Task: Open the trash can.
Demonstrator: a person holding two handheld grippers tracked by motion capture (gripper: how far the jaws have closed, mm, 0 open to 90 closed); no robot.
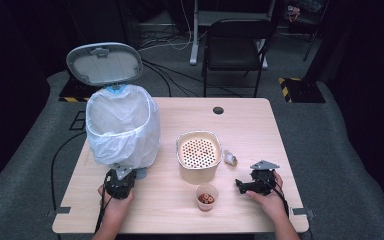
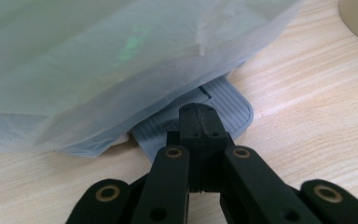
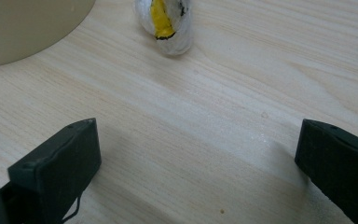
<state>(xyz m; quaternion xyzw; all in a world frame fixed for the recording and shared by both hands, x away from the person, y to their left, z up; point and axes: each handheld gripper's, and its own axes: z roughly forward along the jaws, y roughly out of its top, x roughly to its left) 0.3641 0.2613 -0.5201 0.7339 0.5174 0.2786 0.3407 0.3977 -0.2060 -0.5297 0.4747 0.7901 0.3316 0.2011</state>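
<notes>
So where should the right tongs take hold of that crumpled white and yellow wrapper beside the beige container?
Probably across the wrapper's narrow middle, coming from the person's side, where the open right tongs already face it over bare table. It lies as a small rounded wad apart from the beige container, so both jaws should fit beside it.

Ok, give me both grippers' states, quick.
Left gripper: shut, tips on the bin's pedal, gripping nothing.
Right gripper: open, empty, over bare table.

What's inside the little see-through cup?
The little cup holds something brownish, with pale rings showing from above; it looks like food scraps, but it's too small to name. What lies beneath that top layer is covered.
</notes>
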